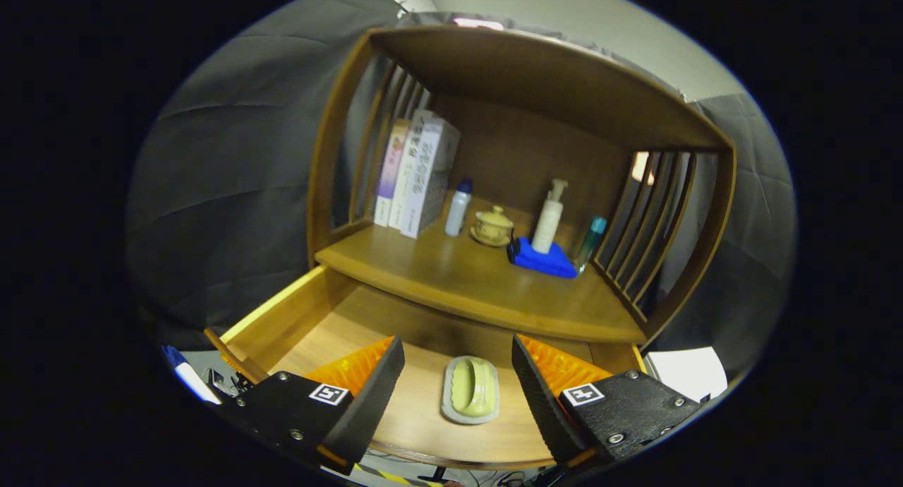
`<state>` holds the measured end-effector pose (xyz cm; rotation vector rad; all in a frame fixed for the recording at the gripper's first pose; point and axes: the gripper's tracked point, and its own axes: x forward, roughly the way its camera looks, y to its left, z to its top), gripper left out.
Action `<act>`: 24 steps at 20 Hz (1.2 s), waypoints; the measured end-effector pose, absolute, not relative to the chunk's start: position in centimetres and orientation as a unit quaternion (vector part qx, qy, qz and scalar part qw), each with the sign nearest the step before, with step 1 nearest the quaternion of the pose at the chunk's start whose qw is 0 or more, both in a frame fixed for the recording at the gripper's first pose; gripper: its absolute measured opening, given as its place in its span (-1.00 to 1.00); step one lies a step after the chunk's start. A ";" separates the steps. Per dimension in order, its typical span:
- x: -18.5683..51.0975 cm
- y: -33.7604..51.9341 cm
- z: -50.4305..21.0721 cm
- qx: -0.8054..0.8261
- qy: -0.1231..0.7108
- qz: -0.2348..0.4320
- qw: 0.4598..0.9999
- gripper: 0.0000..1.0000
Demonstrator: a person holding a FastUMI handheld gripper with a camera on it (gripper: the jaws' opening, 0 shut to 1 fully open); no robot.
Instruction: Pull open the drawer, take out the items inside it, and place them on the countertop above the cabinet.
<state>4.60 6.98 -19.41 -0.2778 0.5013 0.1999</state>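
The drawer [331, 317] stands pulled open under the cabinet's countertop [465, 279]; its back part lies in shadow beneath that top and its front rim is partly hidden by the fingers; the gripper [457, 392] hangs over the drawer, spread wide, gripping nothing; between its fingers, on the drawer floor, lies a soap dish [470, 389], touched by neither finger; on the countertop stand books [416, 173], a small bottle [458, 207], a lidded cup [492, 226], and a pump bottle [549, 219] on a blue block [543, 259].

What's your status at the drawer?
Gripper open, above soap dish. Drawer pulled open. Dish lies between the fingers, untouched. Nothing in the way.
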 end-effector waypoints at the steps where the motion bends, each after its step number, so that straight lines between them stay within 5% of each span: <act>1: 4.8 6.5 -20.7 -0.127 0.266 0.091 0.951 0.89; 14: 6.4 3.4 -31.4 -0.081 0.431 0.045 0.897 0.87; 21: 6.5 3.1 -32.7 -0.015 0.447 0.027 0.894 0.57; 24: 6.7 3.2 -33.3 -0.009 0.453 0.032 0.891 0.22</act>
